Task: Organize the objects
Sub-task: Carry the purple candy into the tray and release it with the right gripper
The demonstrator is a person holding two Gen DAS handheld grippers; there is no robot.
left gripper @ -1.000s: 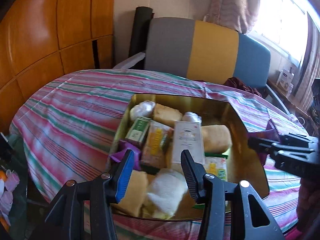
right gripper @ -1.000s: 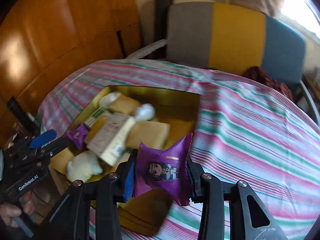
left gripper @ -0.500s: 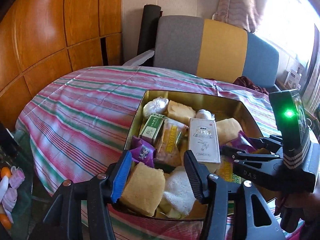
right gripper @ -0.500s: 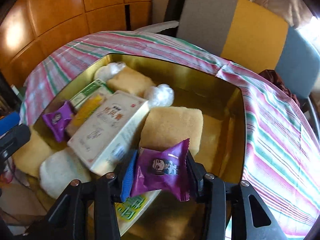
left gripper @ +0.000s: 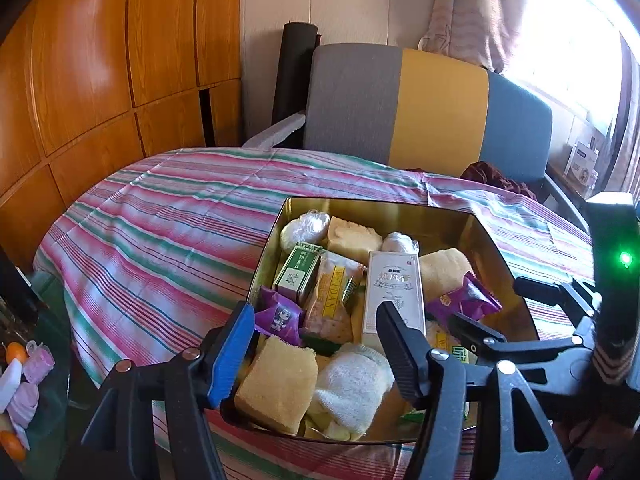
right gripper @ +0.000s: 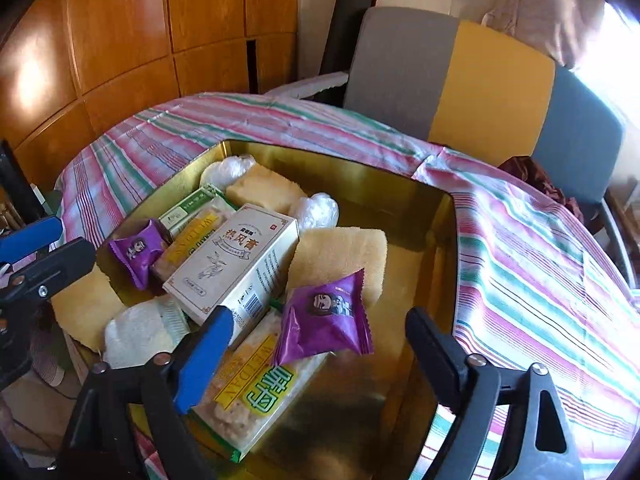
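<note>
1. Gold tin is the largest task thing; it stands on the striped tablecloth and holds all the snacks and boxes. Its right part is still bare.
2. White box lies in the middle of the tin, with its long axis running from the near left to the far right in the right wrist view. It rests tilted on other packets.
3. Right gripper hangs over the near edge of the tin. Its jaws are opening, and the purple snack packet lies between them, but the pads do not press it. The packet rests on the yellow-green cracker pack and leans on a yellow sponge cake.
4. Left gripper is spread and opening too, with nothing held. A near sponge cake and a white towel roll lie just below and between its fingers.
5. Second purple packet lies close to the left gripper's blue pad. I judge that the left hand is nearer to this one, and the right hand to the released one.
6. Both purple packets are shiny, crinkled pillow bags with a small cartoon figure; they look light and slippery.
</note>
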